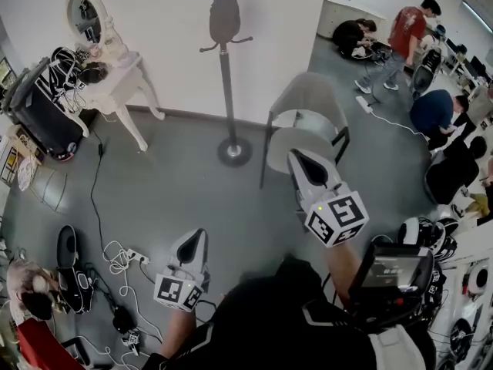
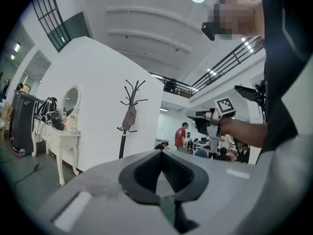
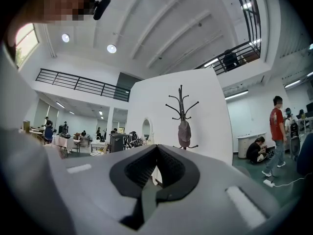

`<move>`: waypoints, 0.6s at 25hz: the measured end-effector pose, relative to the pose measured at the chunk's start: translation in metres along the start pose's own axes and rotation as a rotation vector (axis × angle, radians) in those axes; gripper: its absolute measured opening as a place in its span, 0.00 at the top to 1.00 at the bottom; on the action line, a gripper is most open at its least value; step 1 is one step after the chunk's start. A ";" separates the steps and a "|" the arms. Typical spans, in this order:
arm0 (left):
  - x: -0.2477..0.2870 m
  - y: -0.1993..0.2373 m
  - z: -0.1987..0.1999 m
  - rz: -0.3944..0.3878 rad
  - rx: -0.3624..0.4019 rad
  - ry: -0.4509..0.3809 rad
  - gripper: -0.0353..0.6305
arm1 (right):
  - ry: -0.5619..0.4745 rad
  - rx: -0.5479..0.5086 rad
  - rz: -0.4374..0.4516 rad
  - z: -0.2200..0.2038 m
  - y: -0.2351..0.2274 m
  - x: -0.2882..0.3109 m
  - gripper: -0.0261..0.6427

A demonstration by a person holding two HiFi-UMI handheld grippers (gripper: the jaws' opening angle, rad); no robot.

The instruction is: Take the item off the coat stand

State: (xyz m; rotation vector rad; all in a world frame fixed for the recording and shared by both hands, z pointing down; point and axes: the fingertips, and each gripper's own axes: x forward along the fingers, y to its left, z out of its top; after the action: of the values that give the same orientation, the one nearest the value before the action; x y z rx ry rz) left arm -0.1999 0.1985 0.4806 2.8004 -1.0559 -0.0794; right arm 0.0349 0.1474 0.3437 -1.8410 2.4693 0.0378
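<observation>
A dark coat stand [image 1: 226, 83] rises from a round base against the white wall. A grey cap-like item [image 1: 224, 18] hangs near its top, also visible as the grey item [image 2: 129, 118] in the left gripper view and the grey item [image 3: 184, 130] in the right gripper view. My left gripper [image 1: 199, 234] is held low and well short of the stand, jaws shut and empty [image 2: 161, 152]. My right gripper [image 1: 297, 157] is raised higher, to the right of the stand's base. It points toward the stand with its jaws shut on nothing [image 3: 157, 147].
A grey chair [image 1: 308, 114] stands just right of the stand, under my right gripper. A white dressing table [image 1: 115, 79] with a mirror and a black case [image 1: 38, 110] sit at the left. Cables [image 1: 115, 257] trail on the floor. Several people [image 1: 400, 41] work at the back right.
</observation>
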 end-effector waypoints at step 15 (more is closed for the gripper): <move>0.046 0.026 0.000 0.067 0.012 0.002 0.92 | -0.014 0.039 0.076 -0.005 -0.033 0.058 0.95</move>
State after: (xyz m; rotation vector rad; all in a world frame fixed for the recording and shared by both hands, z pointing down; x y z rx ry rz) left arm -0.1828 0.1486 0.4846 2.7718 -1.1527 -0.0631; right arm 0.0502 0.0826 0.3452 -1.7250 2.5114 0.0064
